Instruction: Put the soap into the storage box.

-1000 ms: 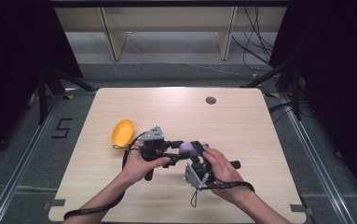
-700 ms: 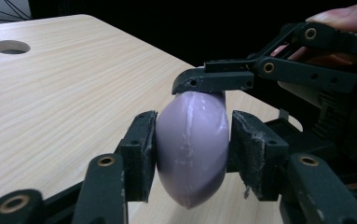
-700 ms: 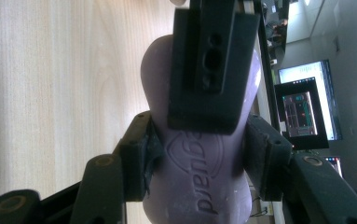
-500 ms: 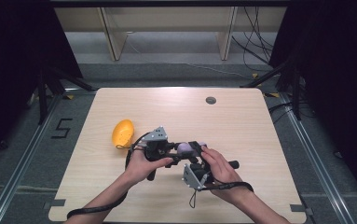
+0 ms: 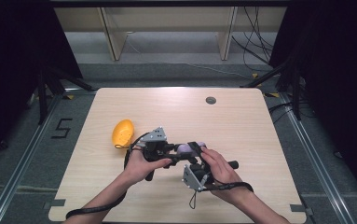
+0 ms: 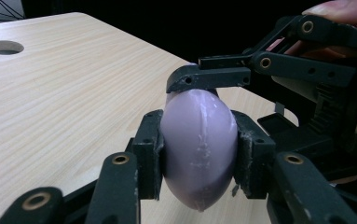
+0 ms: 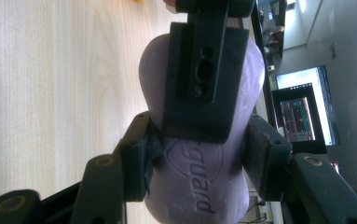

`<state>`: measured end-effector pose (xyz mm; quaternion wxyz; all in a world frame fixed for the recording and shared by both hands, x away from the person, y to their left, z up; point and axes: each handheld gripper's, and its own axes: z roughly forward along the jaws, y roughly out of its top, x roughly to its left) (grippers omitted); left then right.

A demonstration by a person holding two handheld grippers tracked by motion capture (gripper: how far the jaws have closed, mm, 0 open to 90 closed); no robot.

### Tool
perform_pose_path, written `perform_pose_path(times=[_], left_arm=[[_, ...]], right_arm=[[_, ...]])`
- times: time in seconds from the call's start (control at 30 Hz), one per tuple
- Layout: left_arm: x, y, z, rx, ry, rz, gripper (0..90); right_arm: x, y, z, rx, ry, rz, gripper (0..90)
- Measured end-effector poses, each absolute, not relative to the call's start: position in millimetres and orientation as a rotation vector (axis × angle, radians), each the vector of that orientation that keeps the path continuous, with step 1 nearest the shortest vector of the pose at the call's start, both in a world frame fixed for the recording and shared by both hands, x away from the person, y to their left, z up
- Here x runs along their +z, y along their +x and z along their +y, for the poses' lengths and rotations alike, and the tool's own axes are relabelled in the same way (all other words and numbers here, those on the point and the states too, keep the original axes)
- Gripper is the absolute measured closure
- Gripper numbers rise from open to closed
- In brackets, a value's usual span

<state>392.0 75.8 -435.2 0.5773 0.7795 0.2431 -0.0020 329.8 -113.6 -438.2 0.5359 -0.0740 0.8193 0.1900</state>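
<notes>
A lavender soap bar (image 5: pixel 183 148) with embossed lettering is held just above the wooden table (image 5: pixel 241 126), between both grippers. My left gripper (image 5: pixel 181 153) comes in from the left. Its jaws have just been closing, and its pads (image 6: pixel 150 154) now press the bar (image 6: pixel 198 140) on both sides. My right gripper (image 5: pixel 194 150) reaches up from the near side and stays shut on the same bar (image 7: pixel 195 191), gripping its lower end. In the right gripper view, a finger (image 7: pixel 204 74) of the left gripper lies across the bar's face.
An orange oval object (image 5: pixel 122 133) lies on the table left of the hands. A round hole (image 5: pixel 210 100) sits near the far edge. Cables trail from both grippers toward the near edge. Lit screens (image 7: pixel 302 112) stand beyond the table.
The left gripper's jaws have closed onto the soap bar that the right gripper was holding. Both hands have kept their places.
</notes>
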Motion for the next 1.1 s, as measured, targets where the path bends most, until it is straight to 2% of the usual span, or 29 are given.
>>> perform_pose_path(times=[0.33, 0.5, 0.6, 0.77, 0.8, 0.83, 0.9, 1.1], left_arm=[[-433, 387, 75, 0.037, 1.833, 0.605, 58.7], [-430, 387, 76, 0.082, 1.818, 0.633, 58.7], [-429, 388, 78, 0.103, 1.801, 0.672, 58.8], [-427, 389, 83, 0.184, 1.796, 0.719, 58.8], [-427, 389, 84, 0.194, 1.795, 0.718, 58.8], [-428, 391, 85, 0.239, 1.800, 0.690, 58.8], [-428, 389, 86, 0.269, 1.802, 0.731, 58.8], [-430, 387, 91, 0.369, 1.795, 0.824, 58.7]], right_arm=[[-435, 334, -112, 0.447, -0.226, 1.958, 49.4], [-437, 337, -115, 0.430, -0.198, 1.967, 36.6], [-435, 339, -119, 0.422, -0.207, 1.951, 32.5], [-430, 340, -128, 0.383, -0.242, 1.922, 32.4], [-420, 348, -129, 0.335, -0.391, 1.873, 32.5], [-420, 348, -129, 0.335, -0.391, 1.873, 32.5], [-432, 342, -139, 0.420, -0.101, 1.941, 33.2], [-430, 341, -154, 0.477, 0.043, 1.977, 36.0]])
